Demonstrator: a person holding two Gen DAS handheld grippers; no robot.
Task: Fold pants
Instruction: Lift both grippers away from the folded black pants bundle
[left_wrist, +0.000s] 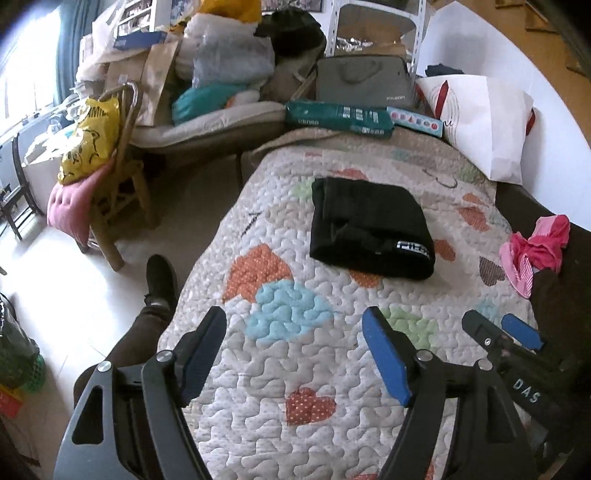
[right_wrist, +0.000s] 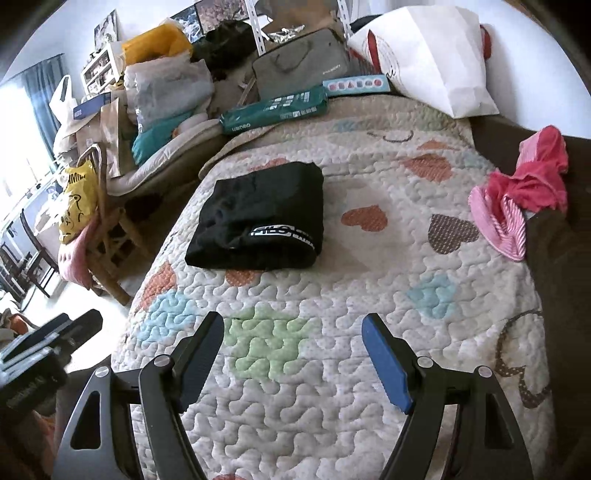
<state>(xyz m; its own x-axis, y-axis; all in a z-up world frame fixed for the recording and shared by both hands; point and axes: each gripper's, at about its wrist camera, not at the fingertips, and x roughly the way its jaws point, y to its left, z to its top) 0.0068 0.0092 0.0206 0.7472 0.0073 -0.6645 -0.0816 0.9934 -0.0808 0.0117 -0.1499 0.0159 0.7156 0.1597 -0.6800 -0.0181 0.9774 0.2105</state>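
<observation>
The quilt (right_wrist: 332, 369) with its heart patches fills most of both views, and its lower half is bare, so there is open room in the foreground for either hand. In the right wrist view its left edge runs diagonally from upper centre to lower left, dropping to the floor; in the right of the frame it meets a dark surface.

The black pants (right_wrist: 255, 218) lie on it as a compact folded bundle, left of centre in the right wrist view and just above centre in the left wrist view (left_wrist: 369, 229), white lettering on the near edge. The fold looks finished.

A pink garment (right_wrist: 524, 192) sits crumpled at the right edge, well apart from the pants.

The left gripper (left_wrist: 295, 354) and the right gripper (right_wrist: 295, 354) both stand wide with nothing between their fingers, over bare quilt at the bottom of their frames.

Judged risks: the bundle lies close to the quilt's left edge, so a nudge from that side could tip it floorward; any fresh contact with the top layer could spring the fold loose. A sweep toward the upper frame would meet the green pack (right_wrist: 273, 107) and the piled bags.
</observation>
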